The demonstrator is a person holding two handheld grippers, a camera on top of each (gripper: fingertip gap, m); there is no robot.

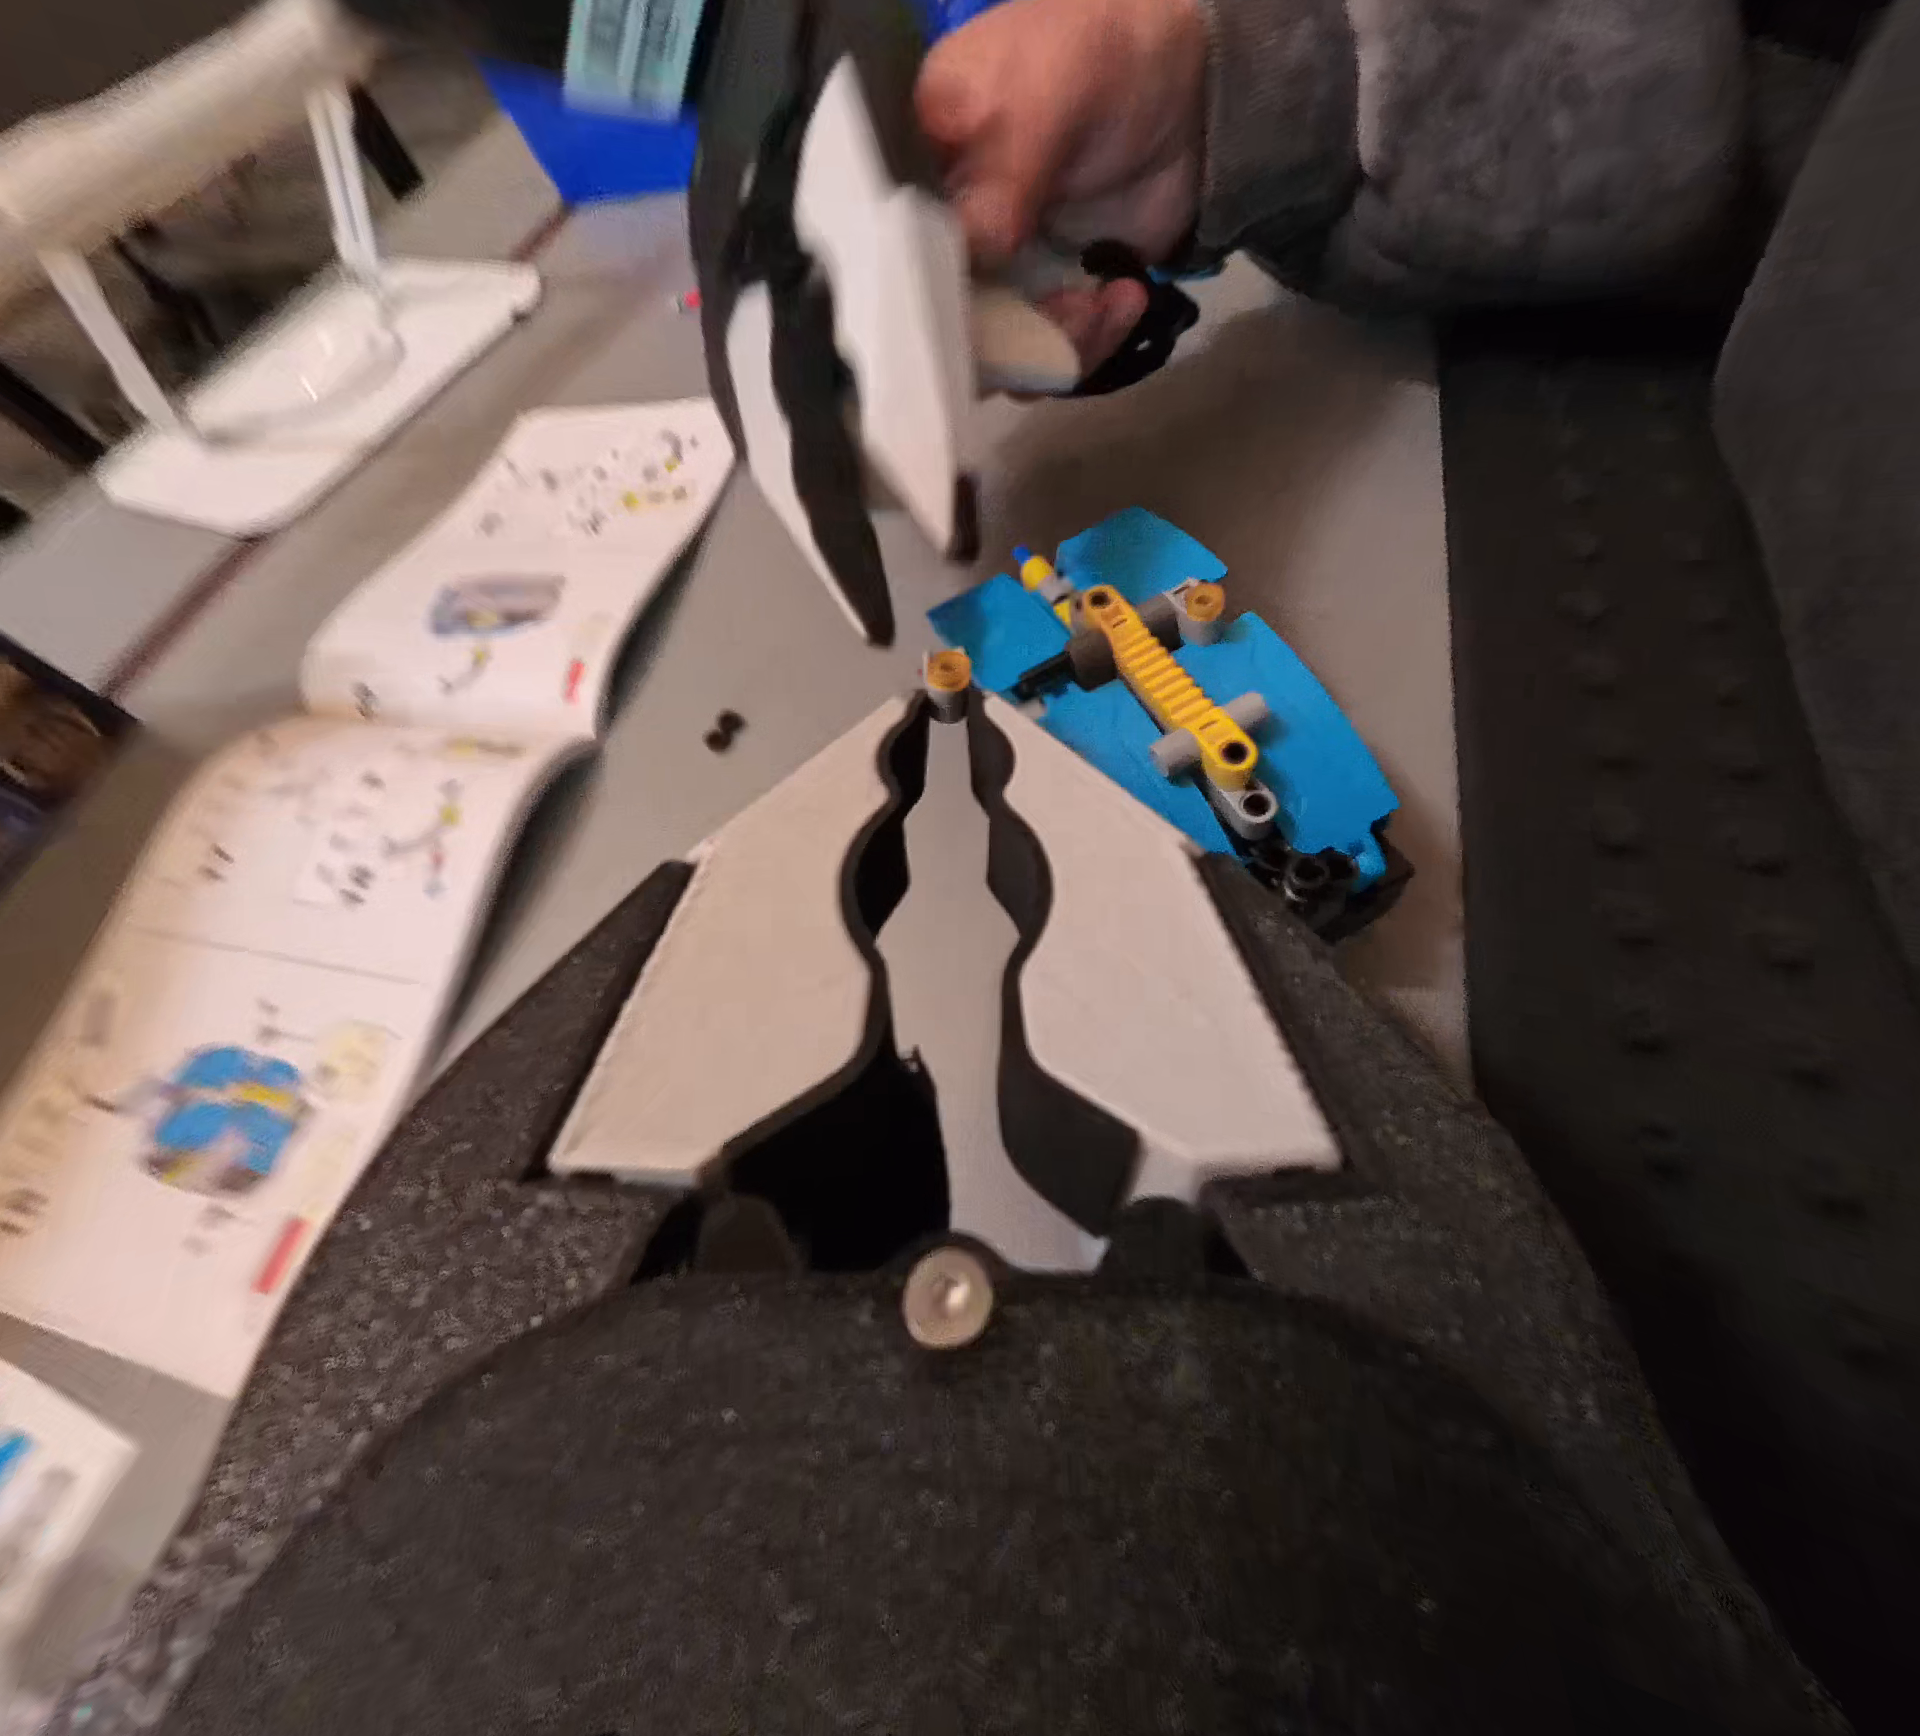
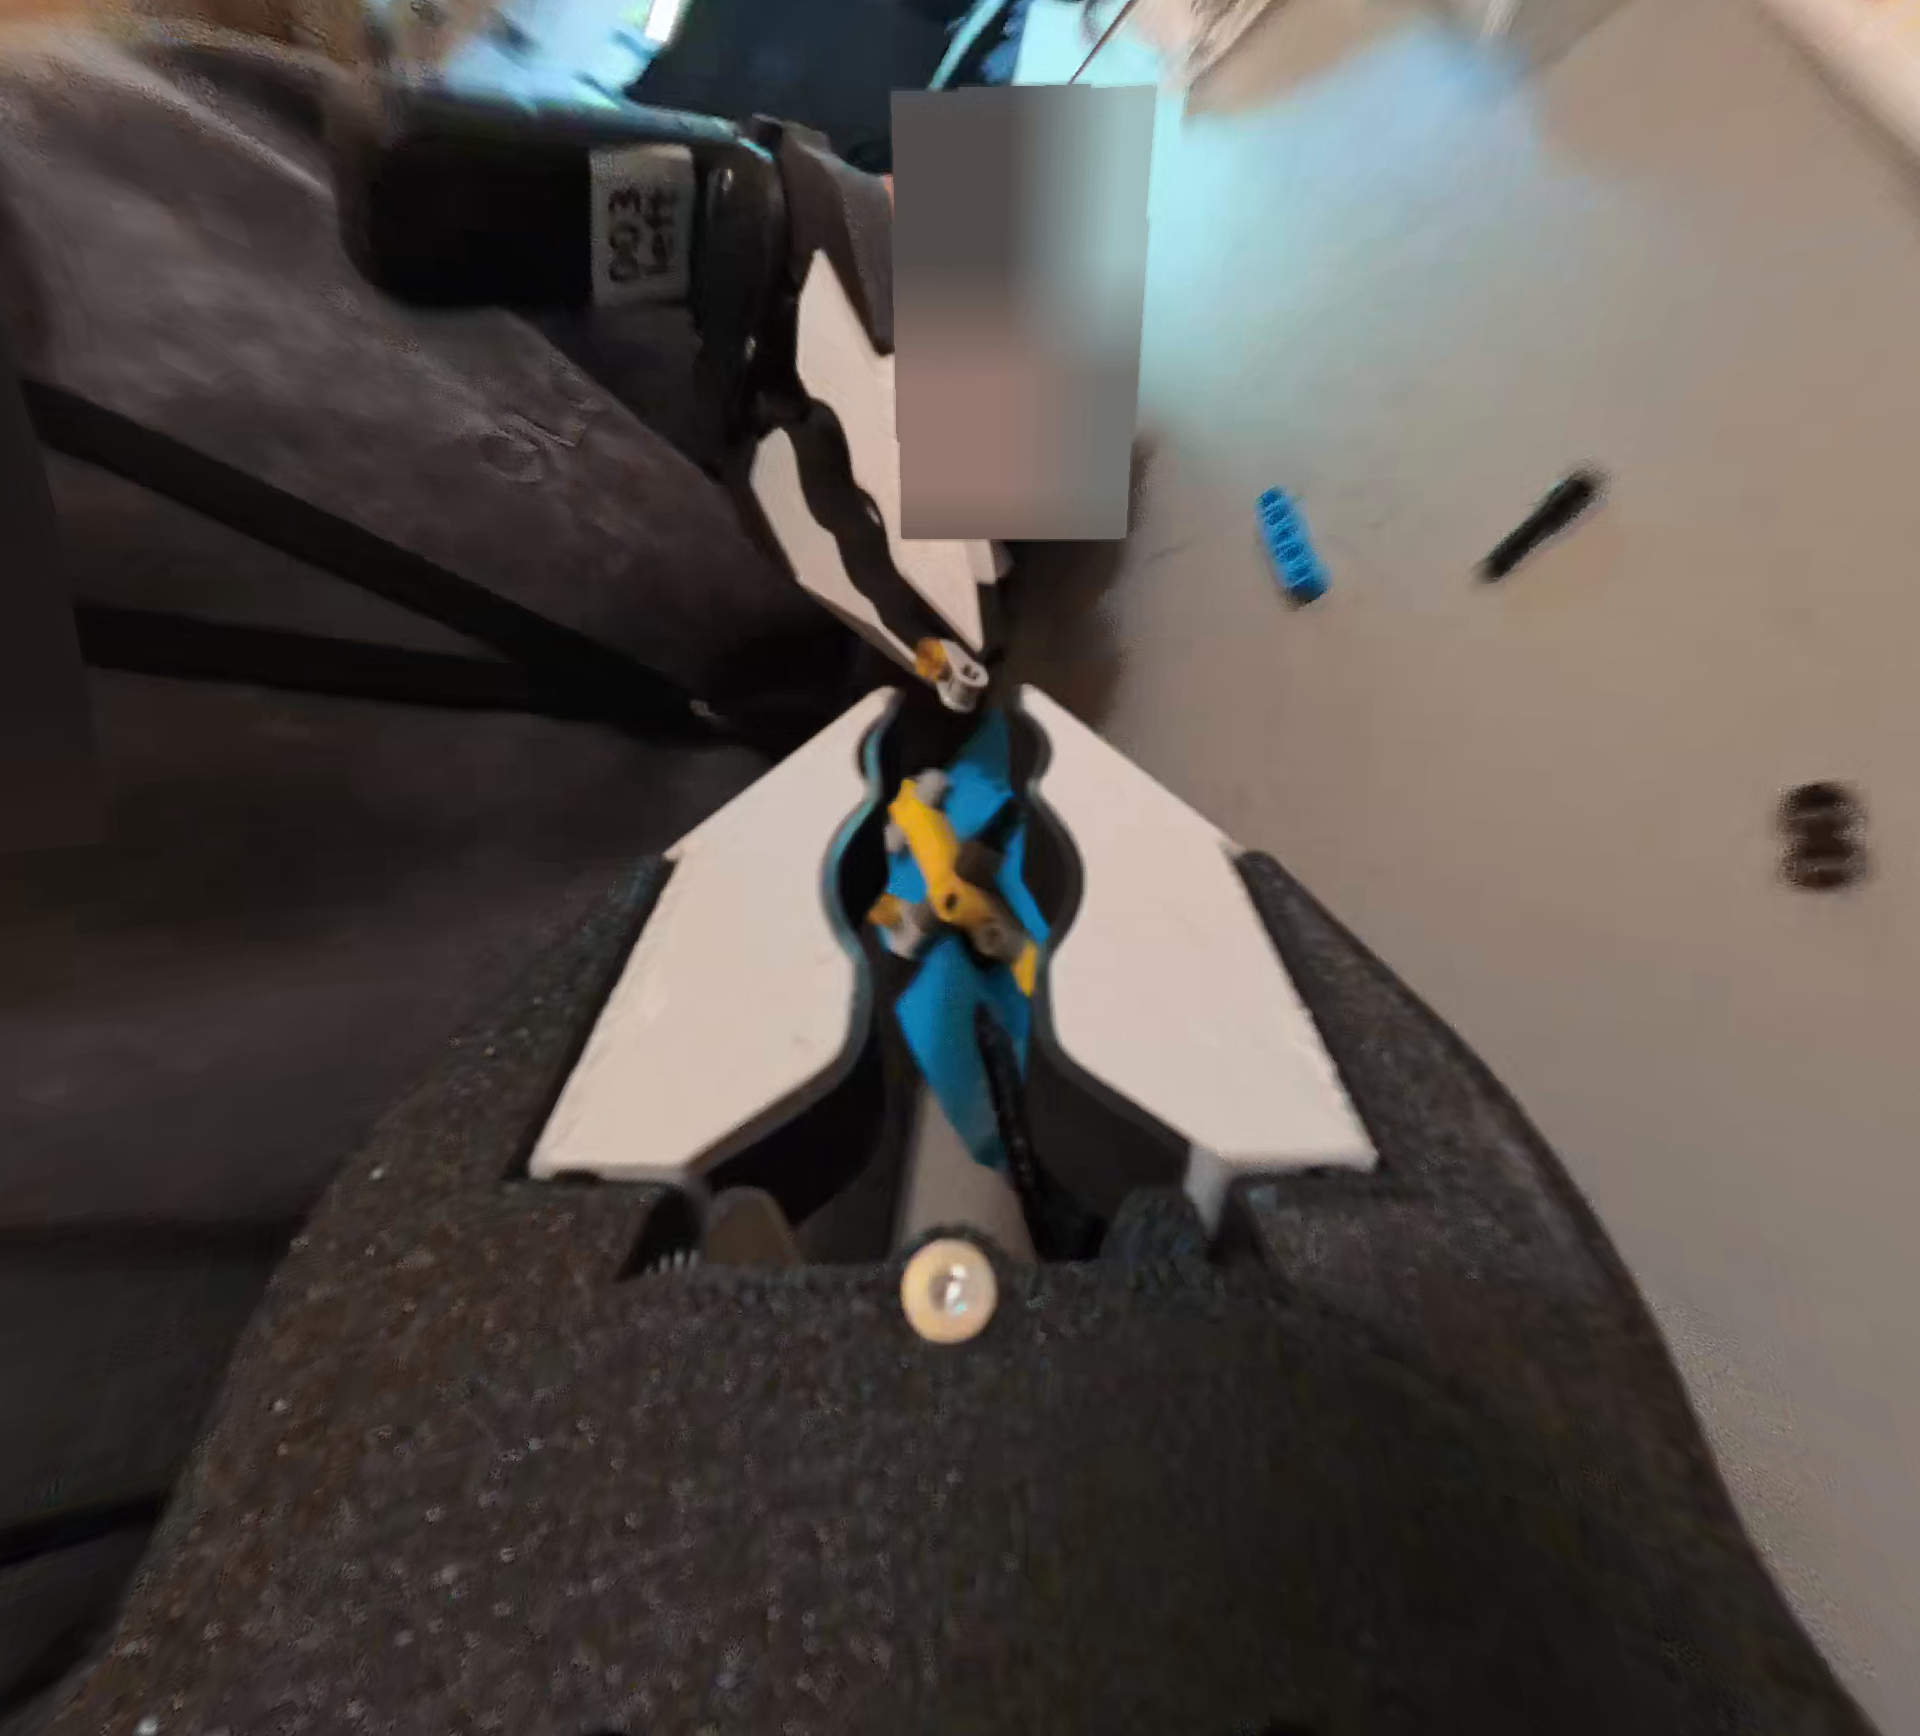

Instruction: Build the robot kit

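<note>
A grey bench (image 1: 1299, 460) carries the scene, with a dark padded seat edge along its right side in the left wrist view and an open white instruction booklet with printed build diagrams (image 1: 343, 813) lying to the left; its print is too blurred to read and is not repeated here.

The left hand-held gripper (image 1: 948, 699) is pressed together on a small grey connector piece with a yellow round bush on it (image 1: 948, 680), pinched right at the fingertips. In the right wrist view the same piece (image 2: 951, 666) shows at the tips of that gripper, just beyond the right hand-held gripper (image 2: 951, 715).

The blue, flat brick-built assembly with a yellow toothed rack across it (image 1: 1164, 720) lies on the bench just right of the left gripper's tips, its long axis running diagonally away to the lower right. The right hand-held gripper (image 1: 920, 590) hangs above its near-left end, held by a hand (image 1: 1070, 128) in a grey fleece sleeve; its jaws stand slightly parted, empty, and the assembly (image 2: 956, 917) shows through the gap below them.

Each gripper body bears a pale sticker with writing. 1 blue toothed piece (image 2: 1291, 543) and 2 black pieces lie loose farther off
</note>
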